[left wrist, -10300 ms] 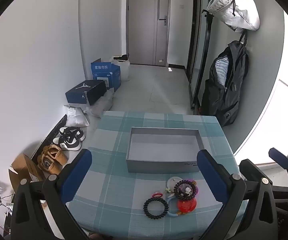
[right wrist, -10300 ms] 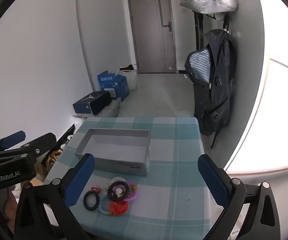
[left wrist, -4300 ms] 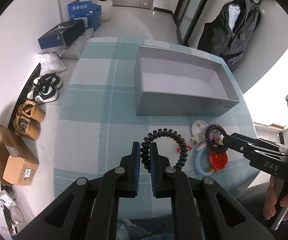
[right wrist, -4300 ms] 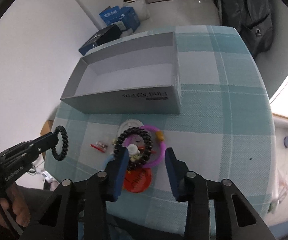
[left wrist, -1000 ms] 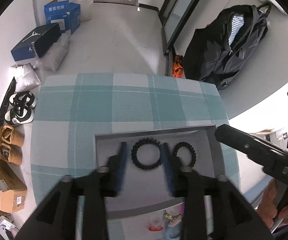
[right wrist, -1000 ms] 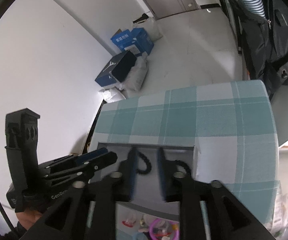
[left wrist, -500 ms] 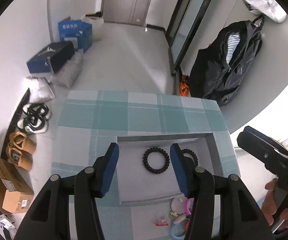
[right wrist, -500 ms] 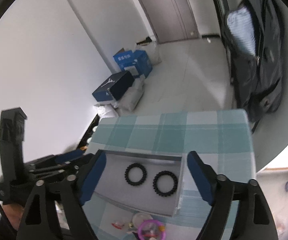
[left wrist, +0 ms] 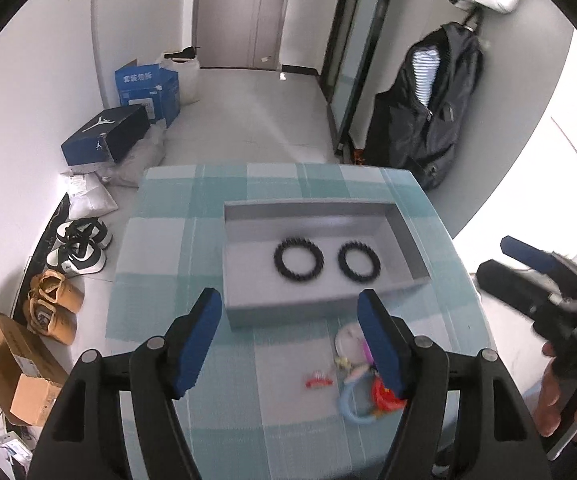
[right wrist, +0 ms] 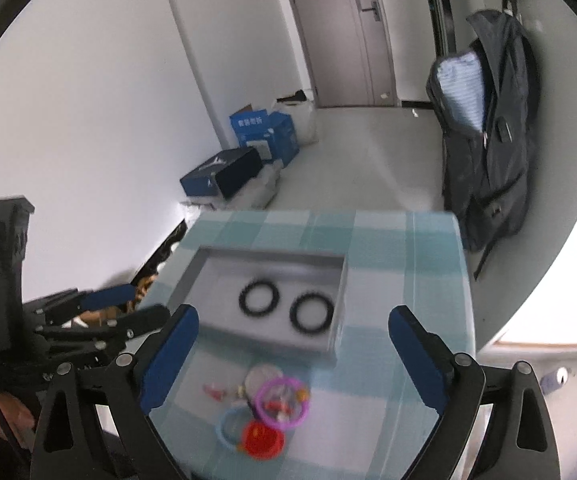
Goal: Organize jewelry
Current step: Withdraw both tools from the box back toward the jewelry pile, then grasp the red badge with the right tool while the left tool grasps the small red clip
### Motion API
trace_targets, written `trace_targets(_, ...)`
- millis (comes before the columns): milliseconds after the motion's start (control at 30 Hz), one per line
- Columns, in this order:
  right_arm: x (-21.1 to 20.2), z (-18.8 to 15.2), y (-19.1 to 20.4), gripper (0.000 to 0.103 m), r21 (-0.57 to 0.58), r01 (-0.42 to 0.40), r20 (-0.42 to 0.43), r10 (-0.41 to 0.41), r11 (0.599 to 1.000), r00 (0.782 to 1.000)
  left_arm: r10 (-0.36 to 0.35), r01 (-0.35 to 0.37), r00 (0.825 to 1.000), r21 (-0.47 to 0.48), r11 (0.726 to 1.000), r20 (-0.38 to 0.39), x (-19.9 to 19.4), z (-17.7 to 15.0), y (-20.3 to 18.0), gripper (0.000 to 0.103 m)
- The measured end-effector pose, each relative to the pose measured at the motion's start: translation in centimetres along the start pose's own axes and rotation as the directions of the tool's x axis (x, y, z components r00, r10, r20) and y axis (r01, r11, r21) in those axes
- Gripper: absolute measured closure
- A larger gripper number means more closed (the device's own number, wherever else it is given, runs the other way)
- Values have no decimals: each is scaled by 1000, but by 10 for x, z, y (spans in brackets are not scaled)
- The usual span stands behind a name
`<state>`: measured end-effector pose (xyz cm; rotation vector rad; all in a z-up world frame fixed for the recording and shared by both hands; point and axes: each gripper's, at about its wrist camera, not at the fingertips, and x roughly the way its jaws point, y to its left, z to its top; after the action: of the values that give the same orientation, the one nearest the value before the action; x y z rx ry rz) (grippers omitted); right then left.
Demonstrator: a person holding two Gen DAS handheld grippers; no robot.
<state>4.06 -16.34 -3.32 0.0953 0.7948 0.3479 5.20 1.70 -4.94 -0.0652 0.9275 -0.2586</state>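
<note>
Bracelets in the box now: two black coil bracelets, larger coil bracelet (left wrist: 298, 259) and smaller coil bracelet (left wrist: 359, 261), lying side by side and apart on the floor of the grey box (left wrist: 404, 240), where a second ago sat between closing pads. Left gripper (left wrist: 294, 338) pulled back to the near side of the box, jaws opening, nothing between them. Right gripper (right wrist: 293, 354) likewise backed off on the near side, jaws opening to a wide spread, empty. Two pieces sorted, then, and both tools free for the next pick.

Left to do, just in front of the box's near wall on the checked tablecloth (left wrist: 160, 240): purple ring (right wrist: 284, 397), pale blue ring (right wrist: 228, 426), red round piece (right wrist: 262, 442), a white disc (right wrist: 260, 378), a small red clip (left wrist: 318, 380).

Hard to read: that pile blurred in both views, overlapping, partly covered by the left gripper's right finger; exact count of pieces unclear. Small beads inside the purple ring not identifiable.
</note>
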Motion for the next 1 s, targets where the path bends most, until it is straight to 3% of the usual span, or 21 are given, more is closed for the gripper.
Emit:
trace_targets(233,5,-49,12,6,-21,-16,-88,15,1000,996,27,-26,1000,-81,996,8,-12,-22,8,33)
trace_targets(400,10,-72,3,6,29,-9,-138,13,1000,990,25,-32,999,-150,988,-46,-6,-40,15,32)
trace_targets(700,39,-95,4,7,52,-34,-282,47,998,958,69,-83,992,-135,987,-105,11,-55,25,32)
trace_targets(833,47,-95,11,8,43,-39,-287,49,998,957,79,-92,990,-113,989,-117,15,-57,27,32)
trace_targets(1000,58,-96,15,26,21,-20,-310,26,1000,950,78,-93,988,-108,990,-137,19,-57,27,32)
